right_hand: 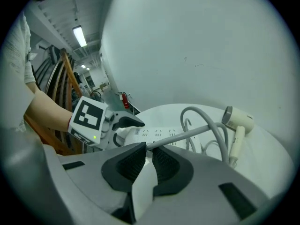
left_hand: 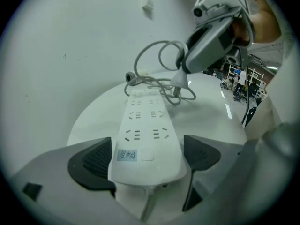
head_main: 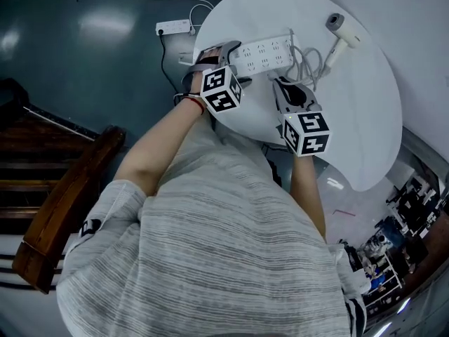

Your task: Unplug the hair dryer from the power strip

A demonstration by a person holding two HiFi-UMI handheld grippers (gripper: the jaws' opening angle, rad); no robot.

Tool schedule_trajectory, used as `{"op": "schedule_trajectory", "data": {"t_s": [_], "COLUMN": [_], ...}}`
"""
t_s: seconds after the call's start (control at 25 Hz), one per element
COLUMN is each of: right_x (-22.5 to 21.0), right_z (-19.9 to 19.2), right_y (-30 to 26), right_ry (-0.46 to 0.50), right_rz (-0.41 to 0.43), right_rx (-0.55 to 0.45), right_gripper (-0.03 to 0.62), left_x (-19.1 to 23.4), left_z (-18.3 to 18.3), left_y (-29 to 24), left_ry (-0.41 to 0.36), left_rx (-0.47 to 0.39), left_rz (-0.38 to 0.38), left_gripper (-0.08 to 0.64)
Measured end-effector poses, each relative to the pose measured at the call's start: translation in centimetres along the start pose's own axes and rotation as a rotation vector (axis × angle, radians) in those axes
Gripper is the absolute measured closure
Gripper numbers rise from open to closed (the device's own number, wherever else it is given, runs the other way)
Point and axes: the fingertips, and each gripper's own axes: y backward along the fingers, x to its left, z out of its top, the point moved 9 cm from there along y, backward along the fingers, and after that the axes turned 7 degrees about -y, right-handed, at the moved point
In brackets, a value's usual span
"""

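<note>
The left gripper (left_hand: 147, 144) is clamped across the near end of the white power strip (left_hand: 145, 121), with a dark pad against each long edge. The strip lies flat on the round white table (head_main: 351, 118), and the sockets that show are empty.

The right gripper (right_hand: 149, 149) has its jaws closed on the white plug (right_hand: 143, 186). The left gripper view shows this gripper above the far end of the strip, with the plug clear of the sockets.

From the plug the grey cord (right_hand: 187, 134) runs out past the jaw tips into a loose coil beside the strip. The coil leads on to the hair dryer (right_hand: 236, 121), which lies on its side near the table's far edge, well apart from both grippers.
</note>
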Motion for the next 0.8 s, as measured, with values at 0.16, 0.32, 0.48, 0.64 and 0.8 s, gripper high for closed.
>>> {"op": "schedule_trajectory", "data": {"t_s": [0.16,0.32,0.48,0.64,0.8], "right_x": [-0.7,-0.8,-0.5,-0.4,-0.8], "right_z": [-2.4,-4.7,-6.3,-7.0,-6.9], "right_y": [0.7,0.0,-1.6,-2.5,-2.4], "right_ry": [0.003,0.016,0.02,-0.002,-0.055], "right_rz": [0.0,0.037,0.069,0.082,0.077], "right_rx": [0.039,0.096,0.16,0.181,0.15], "right_gripper": [0.537,0.537,0.537,0.535,0.512], "left_x": [-0.2,-1.2,-3.2,-4.6,-5.3], "left_z": [0.8,1.7,1.5,1.4,1.4], "left_y": [2.3,5.2,7.5,9.2,9.9], "left_ry": [-0.008,0.058,0.21,0.321,0.446], "left_rx": [-0.069,-0.144,-0.201,-0.231,-0.244], "left_rz": [0.077,0.101,0.046,0.006,-0.047], "left_gripper": [0.089,0.091,0.144,0.428,0.552]}}
